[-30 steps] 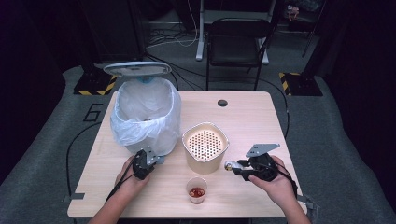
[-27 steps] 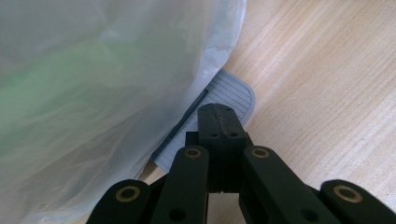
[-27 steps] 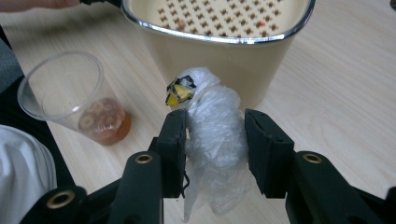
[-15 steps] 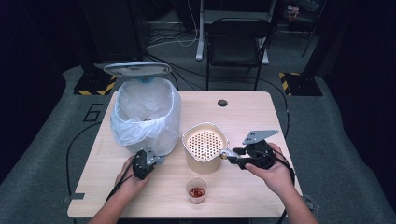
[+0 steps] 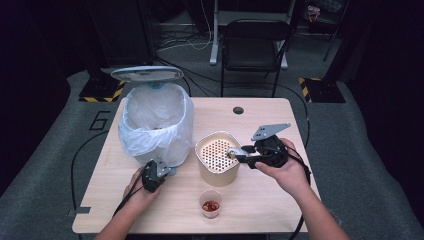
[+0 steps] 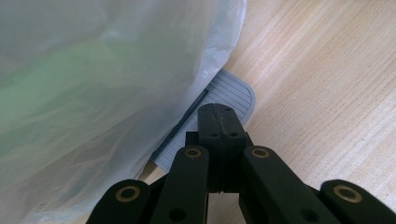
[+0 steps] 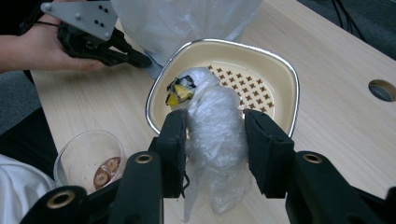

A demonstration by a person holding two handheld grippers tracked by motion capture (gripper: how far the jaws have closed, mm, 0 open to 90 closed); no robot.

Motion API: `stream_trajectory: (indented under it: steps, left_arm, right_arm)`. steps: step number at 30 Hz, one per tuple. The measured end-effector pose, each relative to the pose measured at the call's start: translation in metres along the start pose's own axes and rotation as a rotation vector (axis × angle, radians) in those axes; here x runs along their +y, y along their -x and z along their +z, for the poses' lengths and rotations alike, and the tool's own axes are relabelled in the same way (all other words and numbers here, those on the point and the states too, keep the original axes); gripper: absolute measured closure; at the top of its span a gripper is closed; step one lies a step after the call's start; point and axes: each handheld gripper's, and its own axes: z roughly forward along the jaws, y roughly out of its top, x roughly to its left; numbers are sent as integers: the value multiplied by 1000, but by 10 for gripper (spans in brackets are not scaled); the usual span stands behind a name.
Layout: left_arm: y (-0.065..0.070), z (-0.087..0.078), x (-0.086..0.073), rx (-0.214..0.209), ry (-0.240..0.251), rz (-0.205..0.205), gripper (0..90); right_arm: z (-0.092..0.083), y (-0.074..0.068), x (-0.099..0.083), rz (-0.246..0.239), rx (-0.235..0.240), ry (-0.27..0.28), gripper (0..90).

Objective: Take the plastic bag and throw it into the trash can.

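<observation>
A pedal bin lined with a white plastic bag (image 5: 155, 125) stands at the table's left with its lid (image 5: 147, 74) raised. My left gripper (image 5: 159, 171) is at the bin's foot. Its jaws are shut with nothing between them, and their tips (image 6: 219, 114) rest on the grey ribbed pedal (image 6: 233, 93). My right gripper (image 5: 239, 154) is shut on a crumpled wad of clear plastic (image 7: 215, 116) with a yellow and black scrap at its top. It holds the wad over the near rim of a beige container (image 5: 217, 165) with a perforated insert (image 7: 243, 79).
A small clear cup (image 5: 210, 204) with reddish bits stands near the table's front edge, also low at the left as the cup (image 7: 88, 158) in the right gripper view. A round cable hole (image 5: 238, 110) is at the table's back. A chair (image 5: 255, 40) stands beyond the table.
My right gripper has risen and moved left with the plastic wad, from beside the beige container to above its rim. The left gripper has stayed on the pedal.
</observation>
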Motion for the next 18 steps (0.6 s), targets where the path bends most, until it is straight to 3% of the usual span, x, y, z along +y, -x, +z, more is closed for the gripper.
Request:
stream_trajectory:
  steps: [18]
  left_arm:
    - [0, 0, 0, -1, -3, 0, 900]
  right_arm:
    - [34, -1, 52, -33, 26, 31, 604]
